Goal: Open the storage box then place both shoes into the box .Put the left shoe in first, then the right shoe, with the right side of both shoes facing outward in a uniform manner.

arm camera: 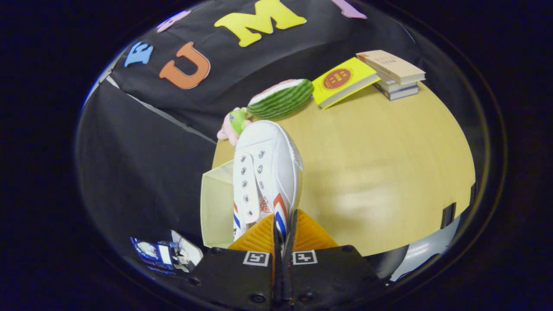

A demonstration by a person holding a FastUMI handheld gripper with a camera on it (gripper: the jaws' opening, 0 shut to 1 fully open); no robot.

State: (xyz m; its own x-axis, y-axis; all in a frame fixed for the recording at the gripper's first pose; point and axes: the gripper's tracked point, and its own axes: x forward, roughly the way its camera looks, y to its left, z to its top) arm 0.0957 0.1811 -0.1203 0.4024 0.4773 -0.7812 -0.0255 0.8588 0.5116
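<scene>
Pale wood-grain surface [380, 172], smooth, rounded at its far edge, set against black cloth walls.

Storage box [216, 207]: translucent, cream-toned plastic, straight-walled, at the surface's left edge, just left of the shoe and partly behind it.

Shoe [265, 172]: white canvas sneaker, mesh-textured upper, two rows of metal eyelets, red and blue stripes on its side near the heel. Long axis runs away from the gripper, toe pointing toward the far wall; heel end sits between the fingers.

Gripper [284, 229]: fingers drawn almost together, pinching the shoe's heel edge from both sides; ridged pads visible.

Plush toy [233, 125]: small, pink and green, soft, just beyond the toe.

Watermelon cushion [281, 99]: striped green rind, slice-shaped, right of the toy.

Yellow book [343, 82]: flat, tilted, leaning on the book stack [395, 73] at the far right.
</scene>
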